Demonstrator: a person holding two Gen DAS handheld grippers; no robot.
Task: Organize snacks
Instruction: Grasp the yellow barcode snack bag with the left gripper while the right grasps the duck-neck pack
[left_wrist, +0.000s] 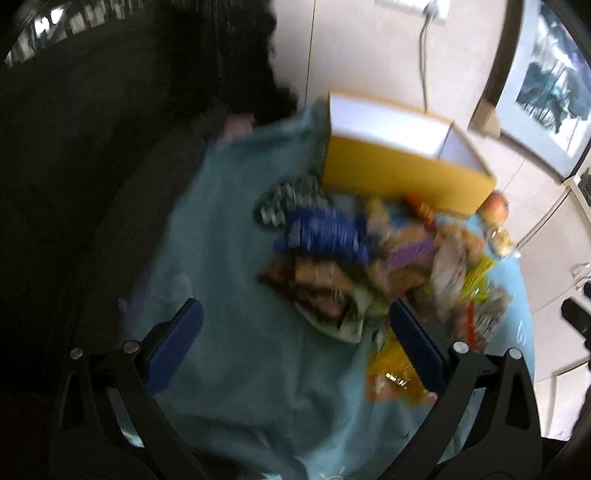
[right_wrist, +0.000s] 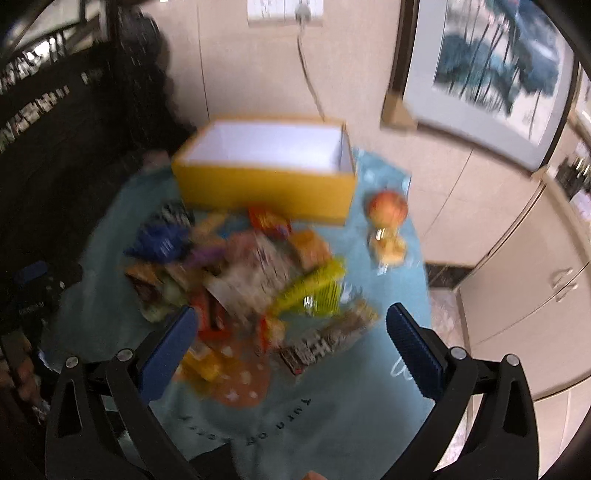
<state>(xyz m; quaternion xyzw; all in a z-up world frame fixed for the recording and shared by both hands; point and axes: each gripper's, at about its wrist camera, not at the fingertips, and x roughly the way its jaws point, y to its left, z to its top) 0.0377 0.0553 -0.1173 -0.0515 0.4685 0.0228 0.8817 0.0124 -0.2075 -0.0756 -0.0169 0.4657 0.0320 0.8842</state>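
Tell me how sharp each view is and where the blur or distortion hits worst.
Left wrist view: strong motion blur smears the snack pile and yellow box; the hand-held gripper's fingers stay sharp; the left side is very dark. Right wrist view: the snacks are blurred too, wrappers unreadable, the apple soft; fisheye bends the picture frame and cabinet.

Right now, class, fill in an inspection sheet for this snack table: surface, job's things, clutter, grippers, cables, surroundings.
Surface: teal cloth covering the table.
Job's things: open yellow box, nothing visible inside; snack pile loose in front of it.
Clutter: apple and a small clear wrapped item right of the box.
Grippers: left gripper and right gripper both open, holding nothing.
Cables: cord hanging from a wall socket behind the box.
Surroundings: framed picture, cabinets.
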